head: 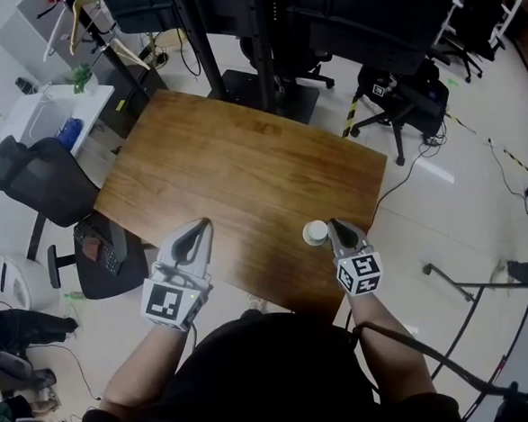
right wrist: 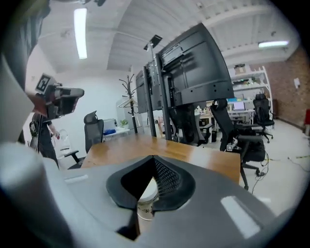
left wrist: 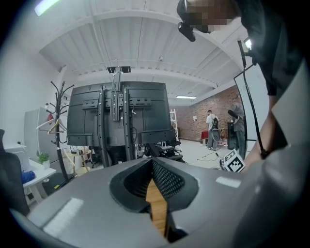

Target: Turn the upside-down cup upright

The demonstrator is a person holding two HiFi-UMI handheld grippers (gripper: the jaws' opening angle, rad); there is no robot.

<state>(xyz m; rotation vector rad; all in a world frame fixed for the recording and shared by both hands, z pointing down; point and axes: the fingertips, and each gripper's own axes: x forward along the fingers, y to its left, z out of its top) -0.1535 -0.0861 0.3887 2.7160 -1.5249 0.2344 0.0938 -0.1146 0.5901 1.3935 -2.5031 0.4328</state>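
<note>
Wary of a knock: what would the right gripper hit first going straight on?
Likely the wooden table: the right gripper, shut, points past the cup, which sits just beside its tips. Depth is unclear.

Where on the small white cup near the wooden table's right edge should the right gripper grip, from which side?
Take the small white cup across its round side wall, near mid-height, coming in level from the person's side, where the right gripper sits beside it. It stands on end on the wooden table, so the wall offers opposite faces. The shut jaws must open first.
</note>
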